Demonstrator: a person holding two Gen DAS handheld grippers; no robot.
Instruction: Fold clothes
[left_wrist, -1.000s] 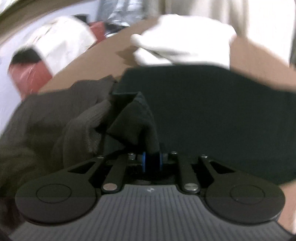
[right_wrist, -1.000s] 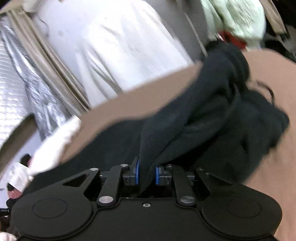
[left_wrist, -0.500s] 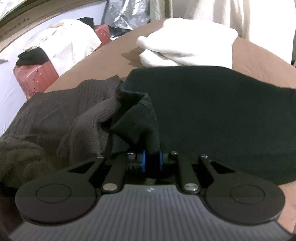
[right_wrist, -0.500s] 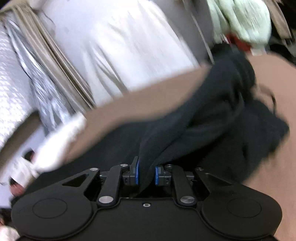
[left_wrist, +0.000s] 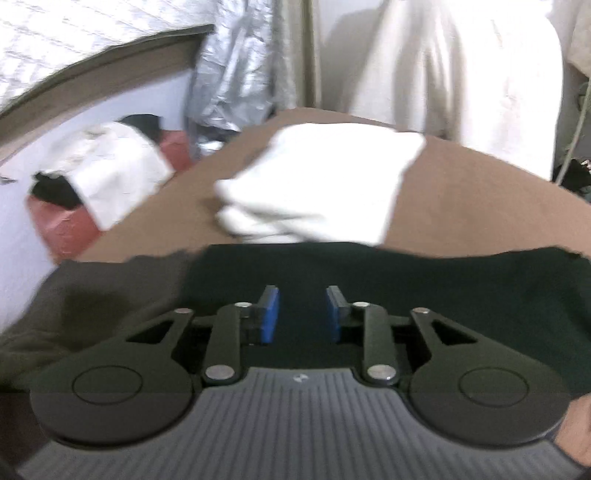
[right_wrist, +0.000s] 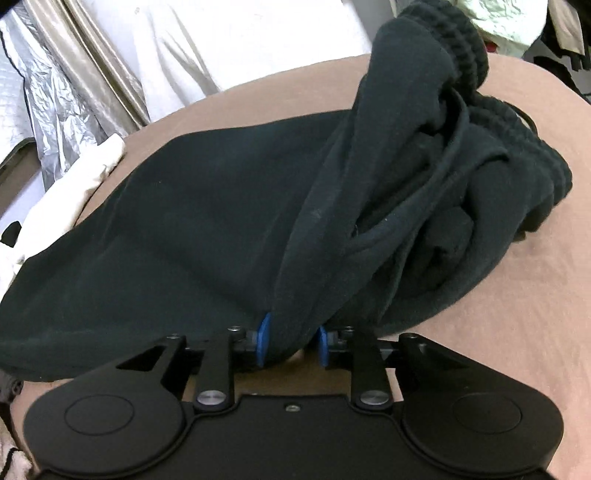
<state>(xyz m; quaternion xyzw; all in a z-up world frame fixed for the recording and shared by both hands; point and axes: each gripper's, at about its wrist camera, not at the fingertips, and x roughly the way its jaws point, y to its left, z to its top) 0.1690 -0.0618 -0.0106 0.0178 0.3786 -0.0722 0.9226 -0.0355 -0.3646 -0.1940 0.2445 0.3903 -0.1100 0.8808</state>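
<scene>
Left gripper (left_wrist: 302, 314) clear of the cloth now, jaws just spread apart with nothing between them, the dark garment (left_wrist: 406, 295) lying flat beneath on the brown counter (left_wrist: 461, 199). Folded white clothes (left_wrist: 317, 184) sit at twelve o'clock just past its far edge. Right gripper (right_wrist: 291, 345) has jaws just easing open, a thick fold of the same dark garment (right_wrist: 192, 221) still sitting between the pads. Best move: open wider before pulling away, so the fold isn't dragged; the bunched waistband (right_wrist: 461, 48) at one o'clock needs flattening next.

Black garment (right_wrist: 207, 221): matt fleecy cloth, ribbed cuff. White folded cloth (left_wrist: 325, 184). Crinkled silvery foil (right_wrist: 62, 110).
</scene>
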